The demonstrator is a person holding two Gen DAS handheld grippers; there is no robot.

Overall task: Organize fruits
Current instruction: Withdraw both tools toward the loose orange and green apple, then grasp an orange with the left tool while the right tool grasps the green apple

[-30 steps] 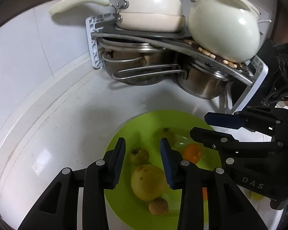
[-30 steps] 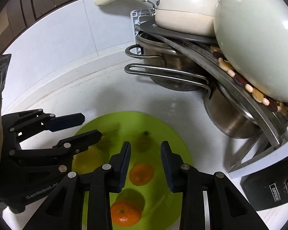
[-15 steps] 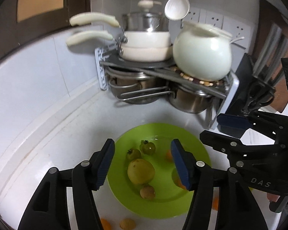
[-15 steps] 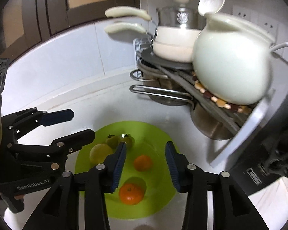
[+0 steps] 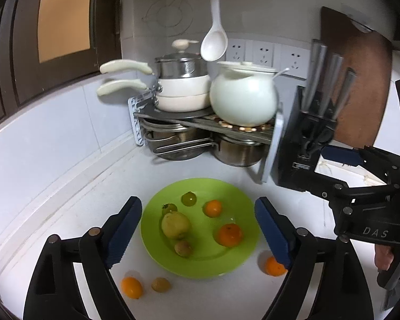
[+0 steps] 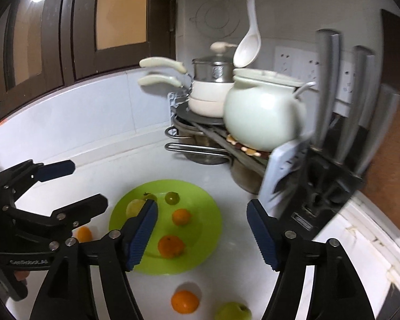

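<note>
Fruits (image 5: 175,225) on green plate (image 5: 237,262); below both opening fingers (image 5: 124,230).

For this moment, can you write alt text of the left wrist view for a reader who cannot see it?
A green plate on a white counter holds six fruits, with three more loose on the counter beside it. The left claw hangs above, its jaws opening with nothing between them; the right claw is at the right. Pots fill a corner rack behind.

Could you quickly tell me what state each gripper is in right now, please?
Left gripper: jaws opening, nothing between the pads, above the green plate.
Right gripper: jaws opening, holding nothing.
</note>
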